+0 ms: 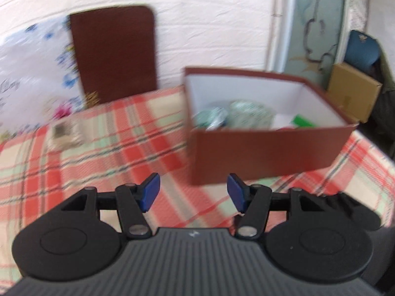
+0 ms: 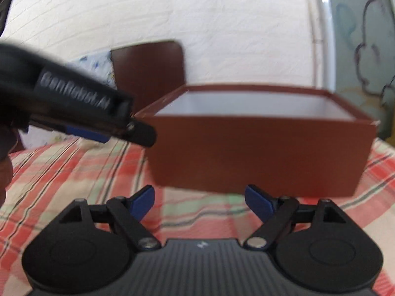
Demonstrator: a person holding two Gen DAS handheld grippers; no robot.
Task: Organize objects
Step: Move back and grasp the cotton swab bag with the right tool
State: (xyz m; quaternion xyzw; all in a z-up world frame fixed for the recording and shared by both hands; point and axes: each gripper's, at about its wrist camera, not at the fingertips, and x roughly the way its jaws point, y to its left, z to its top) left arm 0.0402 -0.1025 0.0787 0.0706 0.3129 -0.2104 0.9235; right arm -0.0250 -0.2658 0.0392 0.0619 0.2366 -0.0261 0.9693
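Brown box [image 1: 266, 153], open-topped with a white lining, standing on the plaid-covered tabletop [image 1: 103, 143]. It lies ahead of both sets of jaws and apart from them; nothing sits between either pair of blue pads. Left gripper [image 1: 193, 192]: jaws wide and empty, the box's near left corner just beyond them, most of the box off to their right. Right gripper [image 2: 199, 201]: jaws wide and empty, the box's near wall squarely ahead. The box's long axis runs roughly crosswise to the right gripper's line of sight; its opening faces upward.

The left wrist view looks down into the box and shows blurred contents: pale green rounded items [image 1: 249, 117] and a bright green piece [image 1: 302, 120]. It also shows a small printed packet [image 1: 65, 133] on the cloth well left of the box. The right wrist view, set lower, shows only the lining. A brown lid [image 1: 114, 54] leans upright against the white wall behind, visible in both views.
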